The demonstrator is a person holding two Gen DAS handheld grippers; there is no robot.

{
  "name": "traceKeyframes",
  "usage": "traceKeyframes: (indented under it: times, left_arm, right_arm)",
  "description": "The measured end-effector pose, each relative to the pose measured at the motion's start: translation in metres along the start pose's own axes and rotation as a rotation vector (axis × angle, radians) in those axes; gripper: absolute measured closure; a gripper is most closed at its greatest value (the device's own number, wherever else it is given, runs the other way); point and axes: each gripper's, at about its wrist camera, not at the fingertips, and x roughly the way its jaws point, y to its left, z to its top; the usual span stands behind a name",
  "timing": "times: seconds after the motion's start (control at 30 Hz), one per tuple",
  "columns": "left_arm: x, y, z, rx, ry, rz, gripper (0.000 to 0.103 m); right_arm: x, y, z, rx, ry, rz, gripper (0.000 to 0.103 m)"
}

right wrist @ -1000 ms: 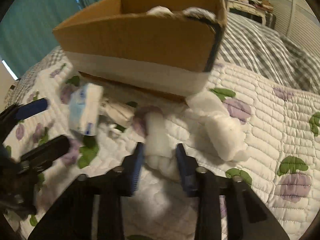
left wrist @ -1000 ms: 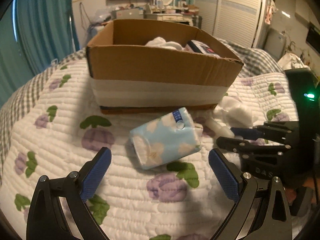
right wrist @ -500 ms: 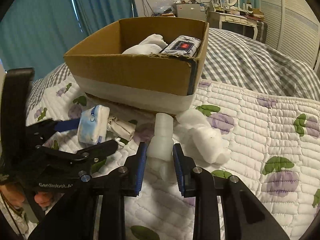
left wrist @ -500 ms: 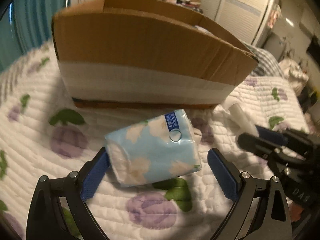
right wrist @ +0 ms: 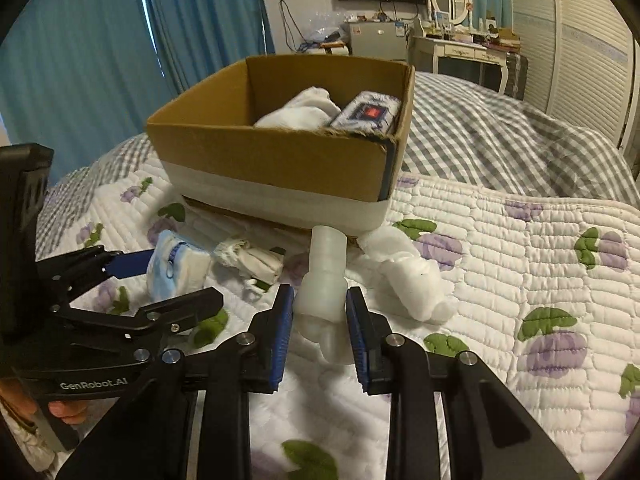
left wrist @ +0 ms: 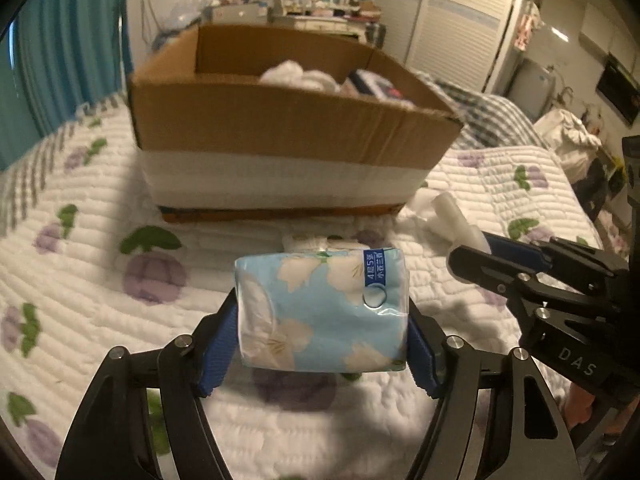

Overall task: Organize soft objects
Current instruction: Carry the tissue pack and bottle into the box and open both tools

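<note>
Left wrist view, tissue pack (left wrist: pixel 324 312) clamped between blue pads (left wrist: pixel 218 350)

Blue flowered tissue pack (left wrist: pixel 324 312) lifted off quilt; white foam roll (right wrist: pixel 324 280) raised; both before open cardboard box (right wrist: pixel 280 160).

Beyond the left claw (left wrist: pixel 322 316), the cardboard box (left wrist: pixel 280 136) is blurred, its front wall hiding most contents.

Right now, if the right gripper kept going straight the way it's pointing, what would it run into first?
The right gripper, shut on a white foam piece, points down toward the cardboard box. Going straight on, the foam's front end would probably meet the box's taped lower wall, or the quilt just before it; depth is unclear.
</note>
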Motion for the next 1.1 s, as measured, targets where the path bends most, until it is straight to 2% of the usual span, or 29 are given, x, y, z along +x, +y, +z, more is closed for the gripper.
traceKeyframes:
  times: [0.37,0.53,0.7,0.9,1.1]
  left_arm:
    - [-0.079,-0.003,0.01,0.046,-0.129,0.06,0.032]
    - [-0.109,-0.002,0.022,0.069,-0.194,0.082,0.032]
    - [-0.132,0.0,0.048,0.095,-0.261,0.099,0.032]
    - [-0.135,0.001,0.083,0.111,-0.317,0.112,0.032]
    - [-0.103,0.003,0.123,0.134,-0.327,0.138,0.032]
  right_arm:
    - [-0.061,0.025,-0.002,-0.026,-0.058,-0.024,0.076]
    - [-0.097,0.036,0.02,-0.046,-0.128,-0.033,0.076]
    - [-0.133,0.047,0.059,-0.077,-0.221,-0.027,0.076]
    - [-0.147,0.055,0.11,-0.102,-0.309,-0.013,0.076]
    - [-0.127,0.06,0.151,-0.107,-0.334,0.004,0.076]
